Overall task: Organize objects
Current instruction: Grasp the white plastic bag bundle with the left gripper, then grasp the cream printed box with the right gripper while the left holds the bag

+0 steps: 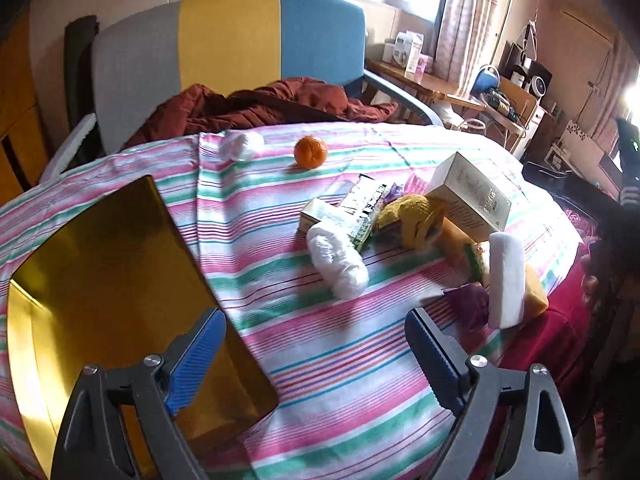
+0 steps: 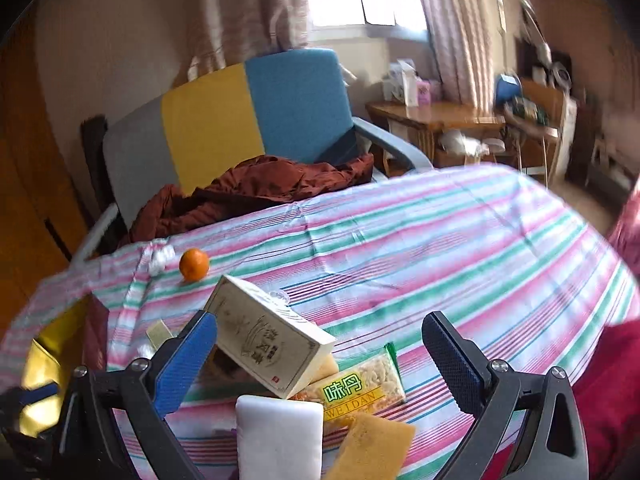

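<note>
With its blue-padded jaws spread wide and empty, the right gripper hangs right over the pale rectangular cardboard box, which leans tilted on the clutter, long axis running from far-left to near-right. Wide apart and empty too, the left gripper sits farther off, beside one shiny gold open box. One orange mandarin lies well beyond on the striped tablecloth

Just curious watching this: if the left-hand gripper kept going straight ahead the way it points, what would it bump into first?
Probably the white plastic-wrapped roll: it lies on the striped cloth ahead of the open left gripper, before the pile of packets. Depth is uncertain in this fisheye view.
</note>
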The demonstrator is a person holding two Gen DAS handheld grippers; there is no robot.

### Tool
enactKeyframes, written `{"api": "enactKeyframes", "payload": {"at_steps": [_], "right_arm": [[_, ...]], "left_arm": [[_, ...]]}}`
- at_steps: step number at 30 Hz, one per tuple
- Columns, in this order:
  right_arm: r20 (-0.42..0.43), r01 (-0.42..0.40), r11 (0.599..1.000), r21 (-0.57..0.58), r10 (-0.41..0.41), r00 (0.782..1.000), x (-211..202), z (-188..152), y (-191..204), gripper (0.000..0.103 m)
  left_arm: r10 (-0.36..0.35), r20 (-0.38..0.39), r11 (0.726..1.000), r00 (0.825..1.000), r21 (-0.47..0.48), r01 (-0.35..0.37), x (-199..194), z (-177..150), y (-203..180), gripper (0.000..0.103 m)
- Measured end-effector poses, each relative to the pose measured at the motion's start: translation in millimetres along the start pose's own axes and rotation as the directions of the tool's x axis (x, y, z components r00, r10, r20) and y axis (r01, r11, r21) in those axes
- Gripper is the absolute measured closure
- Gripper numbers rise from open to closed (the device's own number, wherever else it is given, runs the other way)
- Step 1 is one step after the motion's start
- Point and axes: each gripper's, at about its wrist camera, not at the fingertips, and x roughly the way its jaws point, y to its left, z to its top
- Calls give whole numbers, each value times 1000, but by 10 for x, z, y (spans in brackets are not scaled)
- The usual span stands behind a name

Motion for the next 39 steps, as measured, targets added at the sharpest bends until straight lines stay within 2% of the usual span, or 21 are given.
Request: {"api": "enactKeyframes", "payload": {"at_steps": [4,7,10,19,22,23,24,26,30,33,35,37,39], "right_arm": [[-15,-47,978,202,51,999,110,-36,-344,0],[4,-75,960,271,77,997,100,-40,-462,0],[0,-96,958,270,99,995,120,-38,-442,0],[-11,-127,960,249,134,991,154,-22,-418,0],[-16,-129,959,251,137,990,159,-29,-433,0],[-19,-127,960,250,137,990,167,-29,-428,0],[-22,-124,961,247,134,991,171,-28,-419,0],[-27,-116,967,229,125,992,167,-33,-388,0],[-83,-94,991,92,102,991,209,-32,-126,0],[-136,-82,992,-93,68,988,266,-17,204,0],[-157,-79,964,-255,40,987,304,-2,449,0],[-162,-54,909,-414,-15,987,367,-12,665,0],[-185,-41,861,-507,-62,981,478,-6,766,0]], "left_arm": [[27,-17,1000,999,2,-27,168,134,-72,15],[21,-48,1000,999,-18,-22,348,218,-72,24],[9,-105,999,994,-52,-15,583,287,-75,28],[54,-167,997,985,-49,-63,1063,413,-113,31],[55,-194,997,980,-50,-66,1212,434,-98,43],[50,-204,997,978,-51,-62,1254,436,-99,57],[40,-212,997,976,-53,-52,1269,420,-100,62],[2,-191,998,982,-58,-13,1204,381,-108,64],[-24,-158,999,987,-31,20,996,271,-163,64],[-55,-140,998,989,-29,51,819,220,-157,64],[-73,-127,997,989,-27,70,688,177,-145,64],[-91,-113,996,989,-33,88,574,150,-121,64],[-106,-99,994,990,-42,102,470,125,-81,64]]}}
